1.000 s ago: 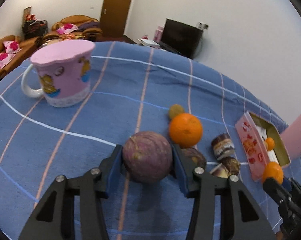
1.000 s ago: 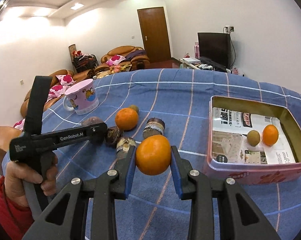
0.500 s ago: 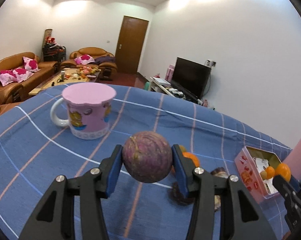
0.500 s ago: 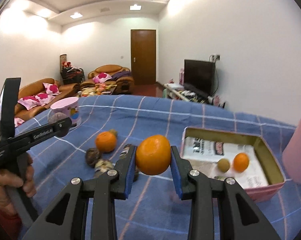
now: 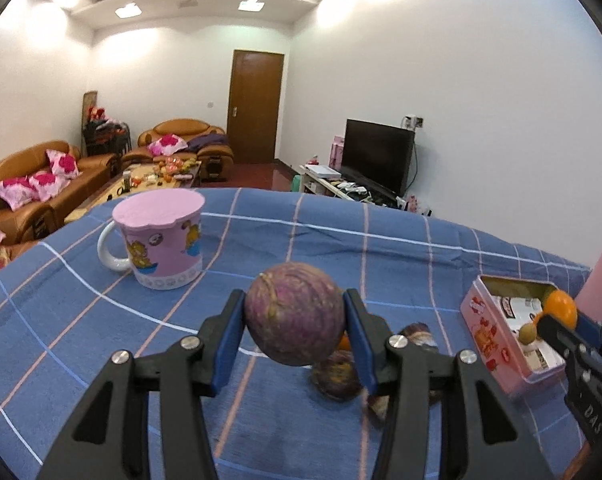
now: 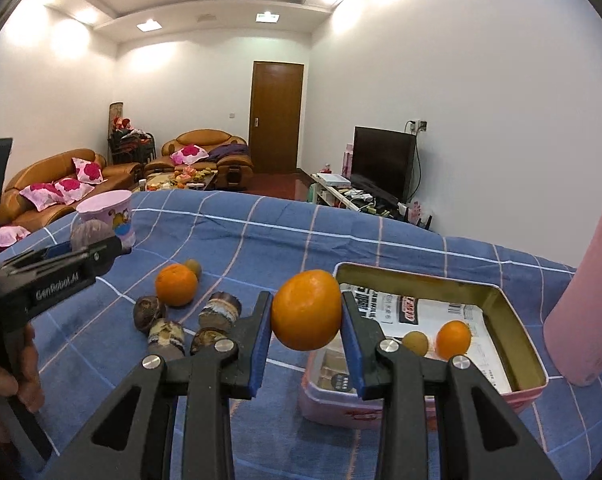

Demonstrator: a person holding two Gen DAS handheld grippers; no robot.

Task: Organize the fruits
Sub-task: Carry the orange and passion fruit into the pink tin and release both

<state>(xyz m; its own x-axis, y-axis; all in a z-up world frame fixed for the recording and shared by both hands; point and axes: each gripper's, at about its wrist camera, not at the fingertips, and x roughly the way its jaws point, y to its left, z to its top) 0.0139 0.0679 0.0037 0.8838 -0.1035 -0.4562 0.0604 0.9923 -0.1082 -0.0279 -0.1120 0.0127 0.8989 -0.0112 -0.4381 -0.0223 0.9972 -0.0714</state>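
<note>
**A:** Two fruits aloft over the blue checked tablecloth: the left gripper pinches a purple passion fruit between its blue pads, while the right gripper clamps an orange, both clear of the cloth. What counts for the drop?

**B:** The pink tin sits to the right, holding a small orange and a little green-brown fruit on its printed paper lining. The right-hand orange hangs just in front of the tin's near-left corner, so I'd carry it over the rim, lower it into a bare patch, and only then ease the pads apart, since round fruit rolls.

**A:** And the purple one?

**B:** It is well left of the tin, above the loose pile. Best to let one gripper unload first; two tools over one small tin would crowd each other. Mind the tall pink bottle beside the tin, too.

**A:** What remains on the cloth?

**B:** Another orange, a small green fruit touching it, and several dark brownish pieces, possibly more passion fruit; hard to tell through this lens. The pink mug stands apart.
</note>
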